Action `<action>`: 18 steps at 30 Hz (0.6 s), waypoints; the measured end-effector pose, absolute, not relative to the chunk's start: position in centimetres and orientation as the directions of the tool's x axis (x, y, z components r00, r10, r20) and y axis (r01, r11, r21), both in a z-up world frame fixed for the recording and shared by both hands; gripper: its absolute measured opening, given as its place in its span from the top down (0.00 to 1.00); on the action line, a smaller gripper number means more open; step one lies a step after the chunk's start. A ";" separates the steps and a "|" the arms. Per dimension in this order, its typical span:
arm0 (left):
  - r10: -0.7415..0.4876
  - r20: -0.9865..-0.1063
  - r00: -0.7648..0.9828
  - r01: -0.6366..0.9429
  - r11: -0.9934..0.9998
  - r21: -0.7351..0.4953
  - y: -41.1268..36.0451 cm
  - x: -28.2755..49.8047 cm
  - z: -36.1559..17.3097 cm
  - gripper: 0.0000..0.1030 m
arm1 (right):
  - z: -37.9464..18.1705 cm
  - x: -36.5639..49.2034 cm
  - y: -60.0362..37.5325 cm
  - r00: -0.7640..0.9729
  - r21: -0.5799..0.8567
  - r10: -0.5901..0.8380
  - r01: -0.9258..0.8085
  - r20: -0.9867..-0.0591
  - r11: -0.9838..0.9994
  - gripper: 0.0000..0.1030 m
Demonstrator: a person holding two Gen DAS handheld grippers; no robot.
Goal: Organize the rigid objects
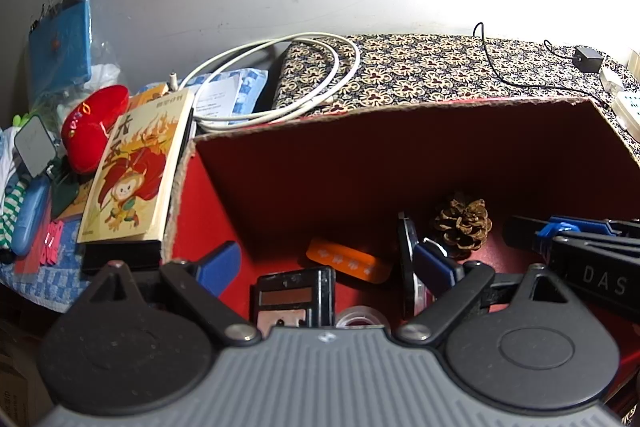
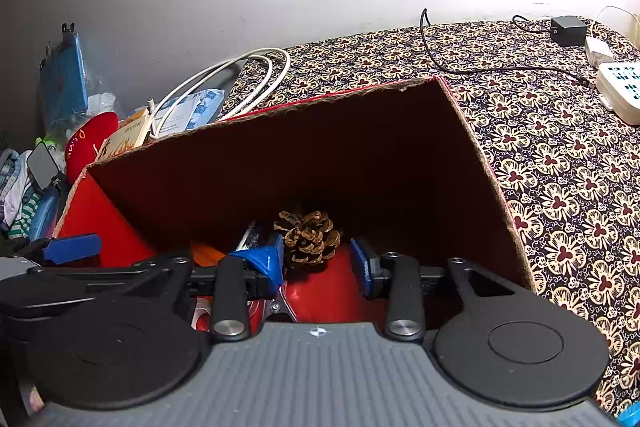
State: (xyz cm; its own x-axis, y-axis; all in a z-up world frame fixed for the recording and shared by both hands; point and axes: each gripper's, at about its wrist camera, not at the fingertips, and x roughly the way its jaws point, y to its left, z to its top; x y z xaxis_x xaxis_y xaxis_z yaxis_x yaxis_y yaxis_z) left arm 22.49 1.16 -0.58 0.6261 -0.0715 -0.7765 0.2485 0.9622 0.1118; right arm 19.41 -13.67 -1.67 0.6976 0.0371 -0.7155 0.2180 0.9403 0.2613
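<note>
Both tongs hang inside the red box [image 2: 476,147]. The right tongs [image 2: 318,263] stand parted with nothing between them; the pine cone [image 2: 308,237] lies on the box floor just ahead of their gap, so the right hand is nearer. The left tongs [image 1: 328,267] are spread wide, empty, above a black device [image 1: 292,297].

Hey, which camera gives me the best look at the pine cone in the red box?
The right wrist view: the pine cone sits near the middle of the frame, just ahead of the right gripper, whose fingers stand apart. In the left wrist view the pine cone shows whole too, but off to the right against the red box wall.
</note>
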 end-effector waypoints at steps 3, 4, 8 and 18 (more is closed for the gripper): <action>-0.072 -0.777 0.626 0.249 0.962 0.111 1.2 22.5 -0.6 0.09 | -1.7 19.4 -13.7 0.697 0.261 0.037 0.218 -0.716 0.940 0.80; -0.072 -0.777 0.626 0.249 0.962 0.111 1.1 22.5 -0.6 0.09 | -1.7 19.4 -13.7 0.698 0.262 0.037 0.218 -0.716 0.940 0.80; -0.072 -0.776 0.626 0.248 0.962 0.111 1.1 22.5 -0.6 0.09 | -1.7 19.4 -13.7 0.698 0.261 0.036 0.219 -0.716 0.940 0.80; -0.073 -0.776 0.626 0.249 0.962 0.111 1.2 22.4 -0.6 0.09 | -1.7 19.5 -13.8 0.701 0.263 0.027 0.232 -0.713 0.936 0.80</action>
